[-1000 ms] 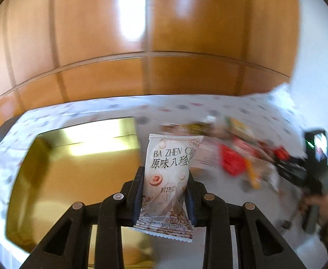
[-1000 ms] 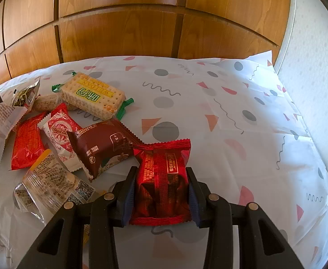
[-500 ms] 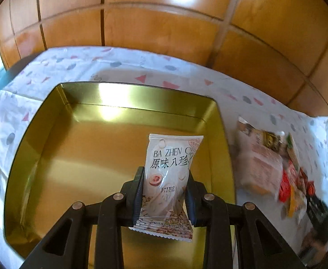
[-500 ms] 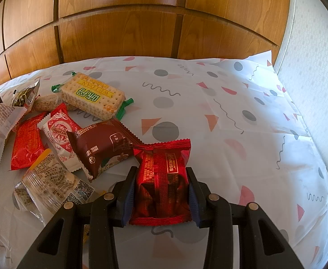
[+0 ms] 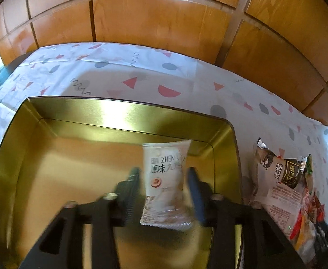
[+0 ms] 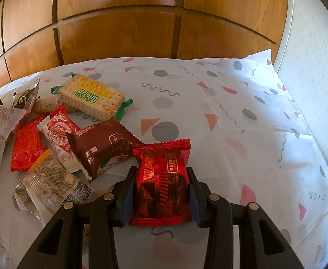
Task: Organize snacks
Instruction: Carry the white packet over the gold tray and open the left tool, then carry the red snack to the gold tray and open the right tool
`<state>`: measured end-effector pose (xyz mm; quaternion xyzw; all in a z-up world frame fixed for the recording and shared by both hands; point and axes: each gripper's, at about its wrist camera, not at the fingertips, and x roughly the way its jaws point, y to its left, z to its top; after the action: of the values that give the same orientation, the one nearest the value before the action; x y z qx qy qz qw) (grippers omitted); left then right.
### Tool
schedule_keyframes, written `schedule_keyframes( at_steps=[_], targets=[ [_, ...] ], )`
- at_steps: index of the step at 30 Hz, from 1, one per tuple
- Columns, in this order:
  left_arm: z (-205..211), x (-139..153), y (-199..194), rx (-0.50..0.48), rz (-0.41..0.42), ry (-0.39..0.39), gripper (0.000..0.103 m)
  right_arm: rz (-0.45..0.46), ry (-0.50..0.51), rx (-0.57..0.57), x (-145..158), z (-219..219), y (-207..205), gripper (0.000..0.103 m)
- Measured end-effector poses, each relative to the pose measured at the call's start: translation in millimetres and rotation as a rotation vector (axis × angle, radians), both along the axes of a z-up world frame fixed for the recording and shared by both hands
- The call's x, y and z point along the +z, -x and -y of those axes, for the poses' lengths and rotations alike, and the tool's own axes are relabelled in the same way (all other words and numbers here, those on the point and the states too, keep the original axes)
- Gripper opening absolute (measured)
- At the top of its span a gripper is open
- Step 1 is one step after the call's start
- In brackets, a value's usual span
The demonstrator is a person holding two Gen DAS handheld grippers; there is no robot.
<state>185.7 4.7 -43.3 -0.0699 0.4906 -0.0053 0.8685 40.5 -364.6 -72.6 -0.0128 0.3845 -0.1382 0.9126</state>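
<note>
In the left wrist view, my left gripper [image 5: 164,174] hangs over the gold tin [image 5: 123,109]. Its fingers stand apart, with gaps on both sides of the white snack packet [image 5: 165,179], which sits loose and blurred between them. In the right wrist view, my right gripper [image 6: 160,177] is shut on a red "Kiss" packet [image 6: 161,179], held just above the tablecloth. A pile of snacks lies to its left: a brown packet [image 6: 103,145], a yellow cracker pack [image 6: 92,97], red packets [image 6: 27,143] and a clear packet [image 6: 49,183].
The patterned tablecloth [image 6: 231,123] covers the table. Wood panelling [image 5: 164,18] runs along the back, and a white wall [image 6: 316,67] stands on the right. Several snack packets [image 5: 282,179] lie just right of the tin.
My left gripper has opened over the tin and the white packet is loose between the fingers. The left view has swung further over the tin. The right gripper has not moved.
</note>
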Motion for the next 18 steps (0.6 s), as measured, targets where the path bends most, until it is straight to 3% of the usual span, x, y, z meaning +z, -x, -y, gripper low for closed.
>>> schedule_keyframes(
  at_steps=[1, 9, 18],
  targets=[
    [0.8, 2.4, 5.2, 0.003, 0.017, -0.004, 0.06, 0.0, 0.001, -0.001, -0.1, -0.1, -0.3, 0.042],
    [-3.8, 32.0, 59.7, 0.055, 0.173, -0.066, 0.064, 0.001, 0.002, -0.002, -0.1, -0.3, -0.4, 0.042],
    [-14.0, 43.1, 120.6, 0.066, 0.251, -0.099, 0.065, 0.0, 0.012, -0.005, 0.3, -1.7, -0.5, 0.041]
  ],
)
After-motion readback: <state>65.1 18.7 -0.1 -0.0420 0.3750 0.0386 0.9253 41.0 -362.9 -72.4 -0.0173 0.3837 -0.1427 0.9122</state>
